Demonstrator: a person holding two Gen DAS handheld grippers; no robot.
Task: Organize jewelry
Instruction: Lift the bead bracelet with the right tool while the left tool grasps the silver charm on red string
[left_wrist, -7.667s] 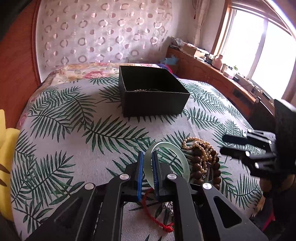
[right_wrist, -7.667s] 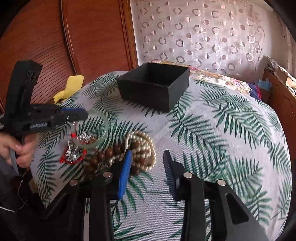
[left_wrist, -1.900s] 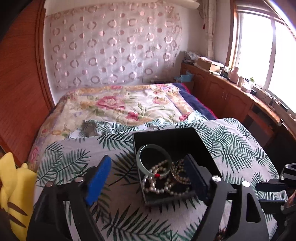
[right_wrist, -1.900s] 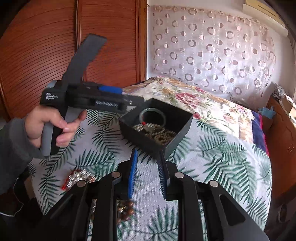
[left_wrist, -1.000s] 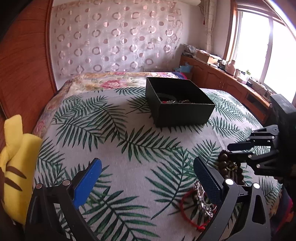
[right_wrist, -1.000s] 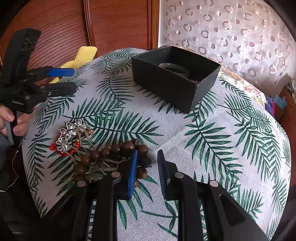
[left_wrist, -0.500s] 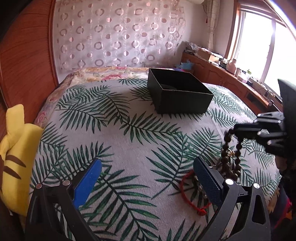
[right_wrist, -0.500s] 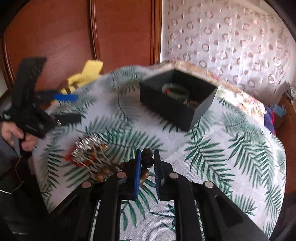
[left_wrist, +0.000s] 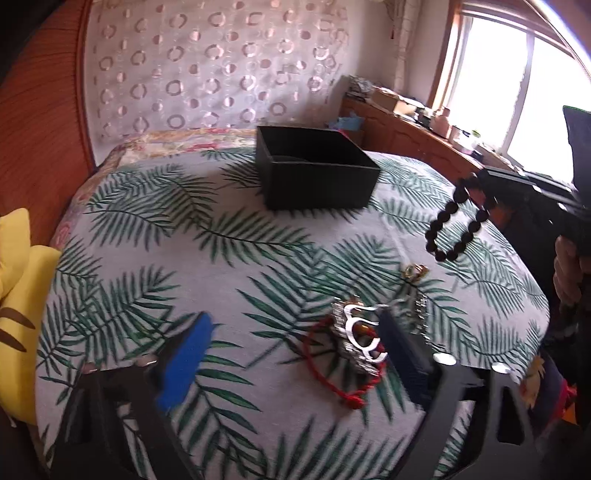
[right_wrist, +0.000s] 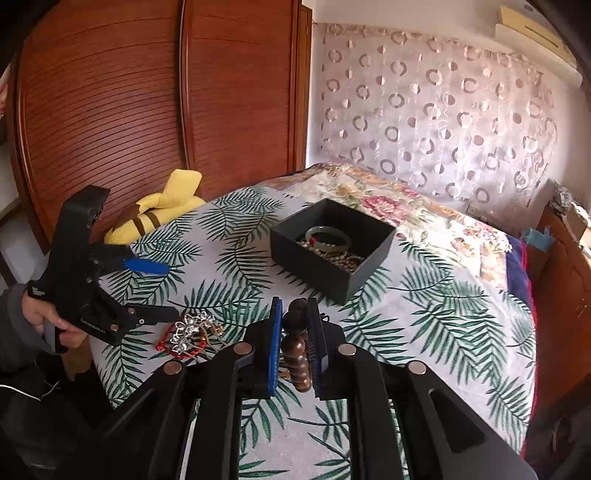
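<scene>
A loop of dark wooden beads (left_wrist: 454, 229) hangs clear of the palm-leaf cloth, and my right gripper (right_wrist: 295, 310) is shut on this bead bracelet (right_wrist: 295, 343). The right gripper (left_wrist: 517, 188) shows at the right edge of the left wrist view. My left gripper (left_wrist: 291, 350) hovers low over a silver ornament on a red cord (left_wrist: 360, 339). Its jaws are closing, with the ornament lying just inside the right finger and no pad pressing on it. The black box (left_wrist: 317, 192) stands farther back and holds a green bangle (right_wrist: 327, 236) and other pieces.
A small gold piece (left_wrist: 415, 271) lies on the cloth beyond the ornament. A yellow plush toy (right_wrist: 162, 210) sits at the table's left edge by the wooden wardrobe. A floral quilt lies behind the box (right_wrist: 314, 266), and a wooden cabinet runs under the window.
The right gripper has risen with the bead bracelet, which now hangs free of the cloth. The left gripper has moved toward the silver ornament and its jaws have narrowed.
</scene>
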